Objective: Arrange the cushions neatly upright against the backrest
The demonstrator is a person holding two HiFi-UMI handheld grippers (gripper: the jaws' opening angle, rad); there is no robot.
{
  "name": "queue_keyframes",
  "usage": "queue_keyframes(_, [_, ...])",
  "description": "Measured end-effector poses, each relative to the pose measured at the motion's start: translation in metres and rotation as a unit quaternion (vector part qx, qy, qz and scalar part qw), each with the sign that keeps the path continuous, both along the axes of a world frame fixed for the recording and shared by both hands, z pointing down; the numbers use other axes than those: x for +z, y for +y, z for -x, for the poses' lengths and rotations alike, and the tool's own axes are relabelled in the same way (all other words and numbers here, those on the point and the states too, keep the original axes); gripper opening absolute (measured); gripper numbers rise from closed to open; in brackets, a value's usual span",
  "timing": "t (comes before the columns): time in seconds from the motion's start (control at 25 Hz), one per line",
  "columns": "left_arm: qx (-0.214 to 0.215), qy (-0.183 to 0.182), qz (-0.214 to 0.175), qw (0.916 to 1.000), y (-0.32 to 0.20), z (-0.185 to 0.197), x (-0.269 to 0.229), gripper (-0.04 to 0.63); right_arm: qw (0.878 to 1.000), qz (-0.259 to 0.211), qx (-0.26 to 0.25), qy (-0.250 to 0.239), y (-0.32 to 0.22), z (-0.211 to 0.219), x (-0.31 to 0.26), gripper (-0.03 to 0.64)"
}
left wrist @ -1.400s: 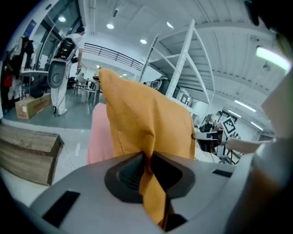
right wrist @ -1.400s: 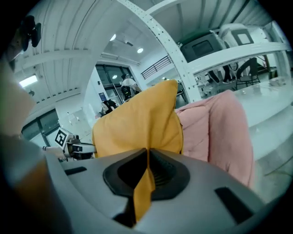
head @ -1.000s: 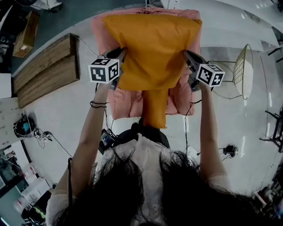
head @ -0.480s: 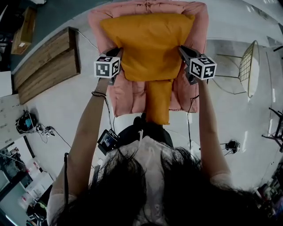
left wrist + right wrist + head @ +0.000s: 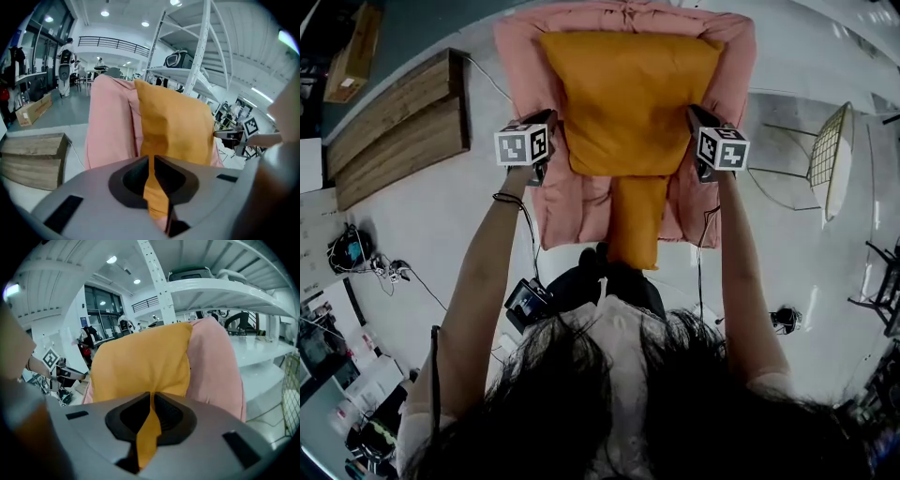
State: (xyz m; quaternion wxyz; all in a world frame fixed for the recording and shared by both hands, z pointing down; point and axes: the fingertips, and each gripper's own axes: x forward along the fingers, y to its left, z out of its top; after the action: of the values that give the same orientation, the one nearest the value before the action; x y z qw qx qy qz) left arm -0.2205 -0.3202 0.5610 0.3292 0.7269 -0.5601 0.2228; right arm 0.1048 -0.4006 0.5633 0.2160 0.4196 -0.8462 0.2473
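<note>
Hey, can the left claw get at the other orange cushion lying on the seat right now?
Probably not yet. The left claw is shut on the edge of the big orange cushion, the right claw on the opposite edge, and that cushion hangs over the far end of the lower orange cushion.

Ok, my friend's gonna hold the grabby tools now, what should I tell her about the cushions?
Left tool: shut on the left edge of the big orange fabric cushion.
Right tool: shut on its right edge.
Where: the big cushion is held upright in front of the backrest of the pink padded armchair. A second orange cushion, showing as a narrow strip, sits on the seat in front.
Done: big cushion lined up with the backrest.
Left: probably settle it against the backrest, let go, then stand the second one up.
</note>
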Motion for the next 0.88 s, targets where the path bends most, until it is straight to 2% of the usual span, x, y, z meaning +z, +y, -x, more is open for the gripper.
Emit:
queue_keyframes(0.12, [0.024, -0.003, -0.006, 0.9997, 0.012, -0.005, 0.000, 0.049, 1.000, 0.007, 0.004, -0.009, 0.009, 0.000, 0.000, 0.040])
queue_keyframes(0.36, [0.108, 0.016, -0.036, 0.9934, 0.044, -0.028, -0.009, 0.051, 0.999, 0.015, -0.030, -0.013, 0.054, 0.007, -0.006, 0.041])
queue_keyframes(0.64, [0.166, 0.045, -0.024, 0.9849, 0.109, -0.056, 0.001, 0.051, 0.997, 0.027, 0.013, -0.065, 0.122, 0.000, -0.014, 0.041])
queue_keyframes(0.88, [0.220, 0.062, -0.018, 0.9733, 0.175, -0.077, 0.006, 0.051, 0.996, 0.026, 0.049, -0.075, 0.191, -0.009, -0.019, 0.041])
